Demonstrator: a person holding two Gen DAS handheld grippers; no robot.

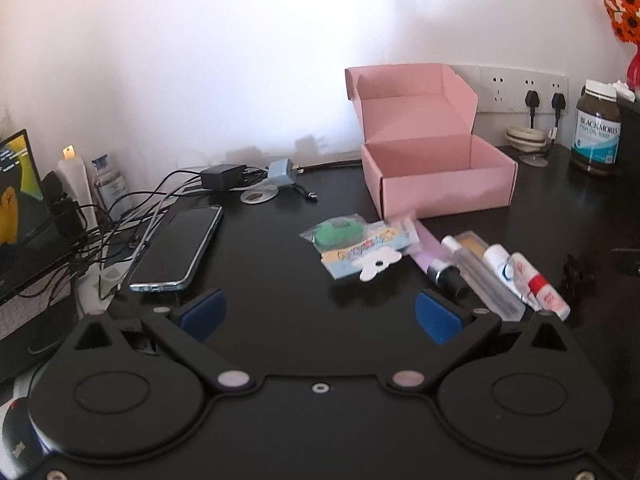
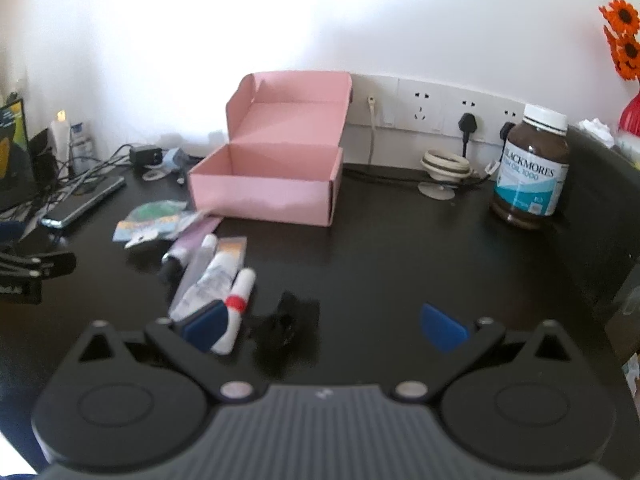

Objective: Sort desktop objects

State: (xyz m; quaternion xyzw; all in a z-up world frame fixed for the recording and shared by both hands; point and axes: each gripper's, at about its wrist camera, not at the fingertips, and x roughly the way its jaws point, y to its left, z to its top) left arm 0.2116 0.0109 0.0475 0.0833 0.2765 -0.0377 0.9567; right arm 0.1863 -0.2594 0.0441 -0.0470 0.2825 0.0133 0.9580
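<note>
Left wrist alone shows the phone [image 1: 176, 254] ahead-left of its wide, empty claw [image 1: 320, 316]; right's wide claw [image 2: 324, 326] straddles a black clip [image 2: 286, 320].

The open box [image 2: 266, 184] sits by the wall; the phone [image 2: 84, 202] lies to its left, the supplement bottle [image 2: 530, 166] to its right, packets [image 2: 154, 222] and tubes [image 2: 216, 272] before it
</note>
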